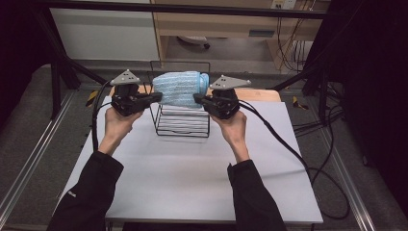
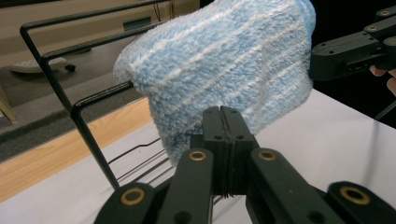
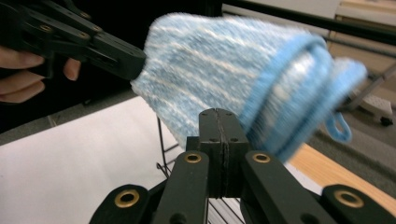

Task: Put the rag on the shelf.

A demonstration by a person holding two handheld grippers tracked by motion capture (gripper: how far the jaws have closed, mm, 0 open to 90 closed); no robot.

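Observation:
A fluffy light-blue striped cloth (image 1: pixel 180 89) lies across the top of a black wire rack (image 1: pixel 183 129), stretched level between the two grippers. My left gripper (image 1: pixel 159 97) has its jaws shut, pinching the cloth's left end. My right gripper (image 1: pixel 196 99) is shut on the cloth's right end. In the left gripper view the shut tips (image 2: pixel 223 112) press into the cloth (image 2: pixel 219 60), and a rack bar (image 2: pixel 88 135) runs under it. The right gripper view shows shut tips (image 3: pixel 219 114) against the cloth (image 3: pixel 210 65), whose blue-hemmed edge and small loop hang at the right.
The rack stands at the back middle of a white table (image 1: pixel 192 173), with a wooden strip (image 1: pixel 264 95) behind it. Black cables (image 1: pixel 288 149) trail off the table's right side. Dark frame posts rise at both back corners.

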